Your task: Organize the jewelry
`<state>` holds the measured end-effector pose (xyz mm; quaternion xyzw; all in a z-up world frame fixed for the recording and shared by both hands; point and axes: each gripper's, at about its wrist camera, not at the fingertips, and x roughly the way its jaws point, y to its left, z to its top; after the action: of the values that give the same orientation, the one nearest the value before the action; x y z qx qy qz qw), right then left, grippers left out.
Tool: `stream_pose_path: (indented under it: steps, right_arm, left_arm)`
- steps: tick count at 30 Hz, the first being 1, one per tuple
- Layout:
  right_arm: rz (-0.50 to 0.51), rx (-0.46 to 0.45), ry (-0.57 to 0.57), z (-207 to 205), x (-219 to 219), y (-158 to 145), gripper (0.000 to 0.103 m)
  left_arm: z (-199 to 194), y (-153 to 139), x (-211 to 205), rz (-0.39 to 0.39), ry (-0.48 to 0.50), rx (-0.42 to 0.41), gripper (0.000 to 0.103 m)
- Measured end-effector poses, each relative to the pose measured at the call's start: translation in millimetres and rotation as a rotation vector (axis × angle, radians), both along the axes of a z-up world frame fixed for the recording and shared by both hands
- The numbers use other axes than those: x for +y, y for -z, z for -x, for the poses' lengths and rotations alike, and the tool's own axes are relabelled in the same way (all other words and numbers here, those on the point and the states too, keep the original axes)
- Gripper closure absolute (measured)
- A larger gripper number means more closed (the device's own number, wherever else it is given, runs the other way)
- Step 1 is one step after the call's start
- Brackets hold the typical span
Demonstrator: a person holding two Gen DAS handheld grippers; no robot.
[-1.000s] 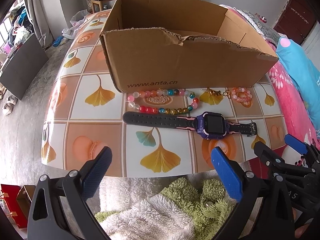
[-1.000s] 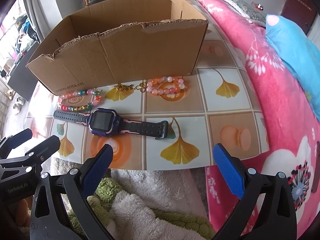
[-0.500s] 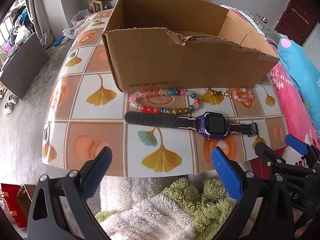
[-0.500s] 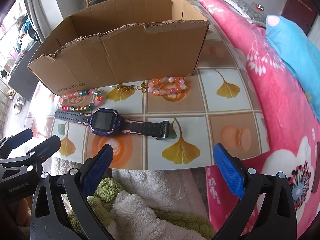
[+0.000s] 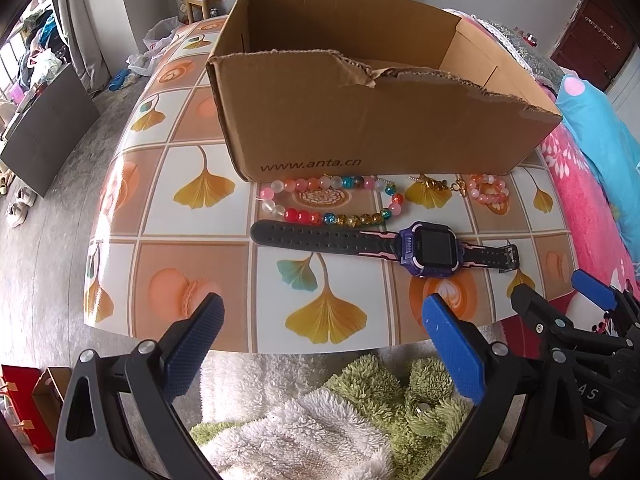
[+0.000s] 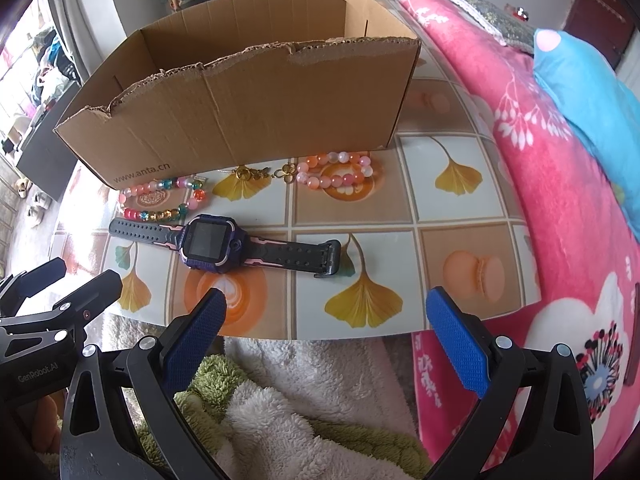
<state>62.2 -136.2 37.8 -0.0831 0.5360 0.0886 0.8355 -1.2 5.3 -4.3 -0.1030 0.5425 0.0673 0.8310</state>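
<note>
A: Tabletop carries a tiled ginkgo-leaf and macaron print; fluffy green-and-white fabric lies below its near edge. Gripper status?

B: Left gripper hangs over the near edge, blue pads spread wide, nothing between them. Right gripper likewise: jaws wide apart, empty. "GenRobot.AI" reads on the left unit's body as seen from the right wrist view.

A: Items, nearest first?

B: Purple-cased watch with black-and-pink strap, flat, strap laid out straight, just beyond both grippers. Behind it, almost touching, multicolour bead bracelet, a loop lying flat. To its right, small gold chain piece, then pink bead bracelet, both close to the box wall.

A: Box?

B: Open cardboard box, torn top edge, standing behind the jewelry; "www.anta.cn" printed on the front wall. Contents cannot be seen.

A: Surroundings?

B: Pink floral blanket to the right.
</note>
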Motion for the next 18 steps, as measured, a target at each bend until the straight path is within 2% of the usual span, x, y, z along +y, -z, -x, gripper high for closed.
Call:
stream_pose_path:
  steps: [12, 18]
  right_arm:
    - [-0.003, 0.004, 0.004, -0.3, -1.6, 1.1, 0.007]
    - [-0.005, 0.003, 0.007, -3.7, -1.8, 2.4, 0.007]
  left_arm:
    - [-3.3, 6.9, 2.8, 0.003, -0.012, 0.008, 0.006]
    - [-4.3, 9.6, 16.1, 0.002, -0.050, -0.012, 0.006]
